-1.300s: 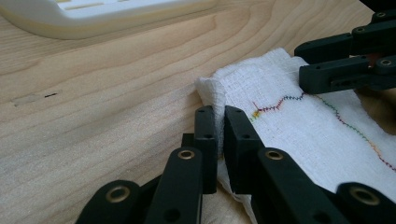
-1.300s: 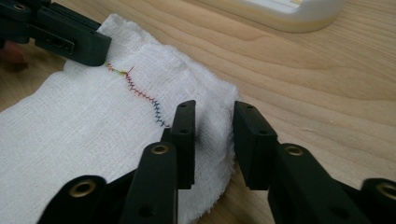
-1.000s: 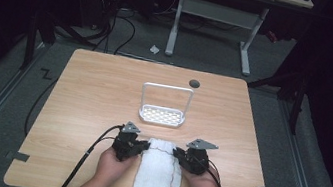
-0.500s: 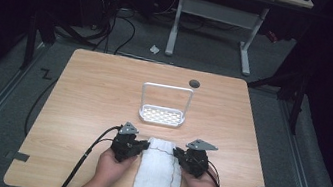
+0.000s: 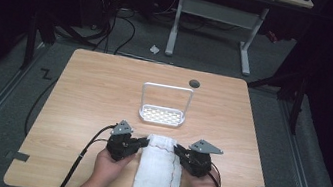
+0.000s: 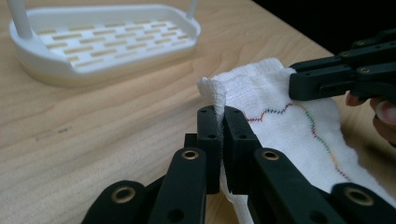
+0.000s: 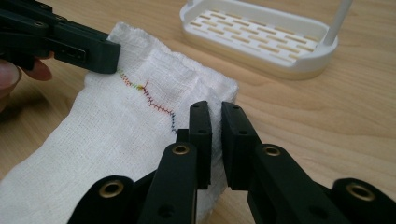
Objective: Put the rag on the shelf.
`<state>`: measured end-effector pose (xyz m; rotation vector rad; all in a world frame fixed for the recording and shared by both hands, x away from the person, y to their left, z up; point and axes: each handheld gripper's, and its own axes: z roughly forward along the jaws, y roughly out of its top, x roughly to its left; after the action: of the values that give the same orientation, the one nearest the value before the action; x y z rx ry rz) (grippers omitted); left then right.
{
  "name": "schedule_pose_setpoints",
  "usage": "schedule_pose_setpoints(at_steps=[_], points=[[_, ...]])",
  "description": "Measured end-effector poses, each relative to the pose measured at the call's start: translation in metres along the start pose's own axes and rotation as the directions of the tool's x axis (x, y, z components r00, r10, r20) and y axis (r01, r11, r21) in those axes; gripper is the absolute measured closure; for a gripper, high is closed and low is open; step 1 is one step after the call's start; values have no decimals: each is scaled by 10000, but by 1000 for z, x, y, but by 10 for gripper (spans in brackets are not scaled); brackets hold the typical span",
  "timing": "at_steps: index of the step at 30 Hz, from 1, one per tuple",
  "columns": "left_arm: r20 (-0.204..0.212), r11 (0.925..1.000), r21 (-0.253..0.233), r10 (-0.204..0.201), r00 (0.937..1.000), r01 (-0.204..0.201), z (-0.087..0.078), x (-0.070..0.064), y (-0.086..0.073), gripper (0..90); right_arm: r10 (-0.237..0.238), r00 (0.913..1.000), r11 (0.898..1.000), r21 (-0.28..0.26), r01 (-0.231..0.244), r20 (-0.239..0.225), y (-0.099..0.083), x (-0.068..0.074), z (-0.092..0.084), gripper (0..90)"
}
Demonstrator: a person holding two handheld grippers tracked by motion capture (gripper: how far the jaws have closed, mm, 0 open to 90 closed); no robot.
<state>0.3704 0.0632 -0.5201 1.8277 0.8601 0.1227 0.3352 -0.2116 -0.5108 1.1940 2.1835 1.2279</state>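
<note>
White cloth [image 5: 158, 173], folded into a long strip, lies at the near edge of the table [image 5: 84, 90]. Left gripper [image 5: 142, 143] has just been closing and pinches the far left corner; right gripper [image 5: 179, 150] clamps the far right corner. Beyond stands a white slotted rack [image 5: 162, 115].

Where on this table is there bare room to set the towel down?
Bare wood lies left and right of the white rack, and along the far edge of the table apart from a small dark cap. The near middle is crowded: the towel, with the left claw and right claw pinching its far corners.
</note>
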Motion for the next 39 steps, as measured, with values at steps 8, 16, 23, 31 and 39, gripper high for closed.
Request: schedule_pose_setpoints(at_steps=[8,16,23,31,39], points=[[-276,9974,-512,485,9984,-498,-14,-7,27,865,-341,9992,9986,-405,349,199,23,5,-5,836],[-432,9930,-1013,574,9974,-615,-26,-6,52,865,-588,9977,9946,-841,615,344,53,2,-9,835],[-717,9819,-1618,877,9936,-984,-42,-10,80,866,-793,9958,9826,-1647,860,468,82,4,-19,835],[-987,9644,-2213,1253,9872,-1445,-58,-17,108,866,-939,9937,9688,-2242,1054,611,107,6,-30,835],[-1109,9456,-2735,1512,9823,-1764,-70,-24,127,866,-1078,9918,9491,-2898,1233,690,128,9,-44,835]])
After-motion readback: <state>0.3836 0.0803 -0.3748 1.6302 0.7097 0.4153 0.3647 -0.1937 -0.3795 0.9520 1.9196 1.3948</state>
